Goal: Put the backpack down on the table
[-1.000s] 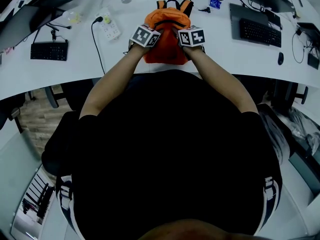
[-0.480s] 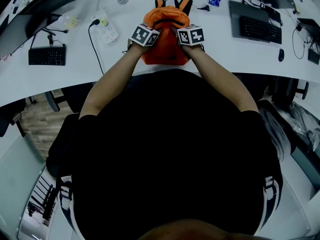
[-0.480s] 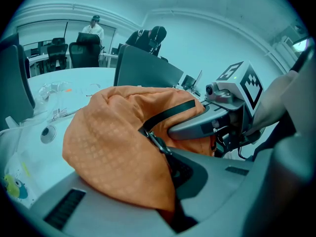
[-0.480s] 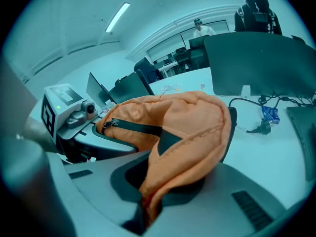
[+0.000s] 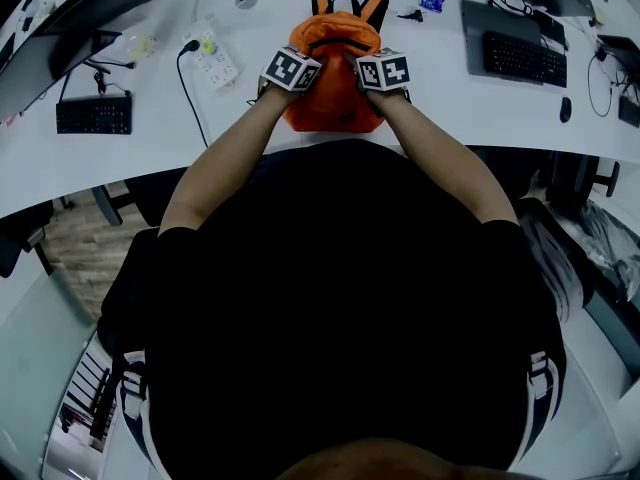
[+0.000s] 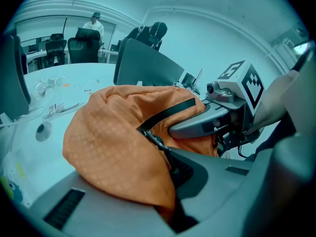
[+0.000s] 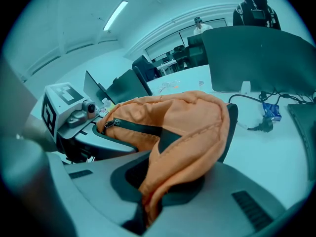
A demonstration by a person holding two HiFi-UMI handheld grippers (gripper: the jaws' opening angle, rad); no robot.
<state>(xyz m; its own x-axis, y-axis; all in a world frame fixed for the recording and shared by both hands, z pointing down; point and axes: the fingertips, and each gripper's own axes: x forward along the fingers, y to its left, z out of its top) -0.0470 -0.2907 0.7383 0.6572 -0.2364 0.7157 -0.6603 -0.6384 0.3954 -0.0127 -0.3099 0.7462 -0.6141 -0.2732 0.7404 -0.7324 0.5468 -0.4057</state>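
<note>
An orange backpack with black straps stands over the white table in the head view, just beyond the person's chest. My left gripper is shut on its left top fabric, my right gripper shut on its right top fabric. In the left gripper view the orange backpack cloth is pinched between the jaws, with a black zipper line running across it. In the right gripper view a fold of the backpack is clamped the same way. Whether the bag's bottom rests on the table is hidden.
A power strip and cable lie left of the bag, a black keyboard further left. Another keyboard and a mouse sit at the right. Monitors stand behind the bag. Chairs stand under the table edge.
Both grippers and the backpack have shifted only slightly in the head view, a little up the picture; the grips are unchanged.
</note>
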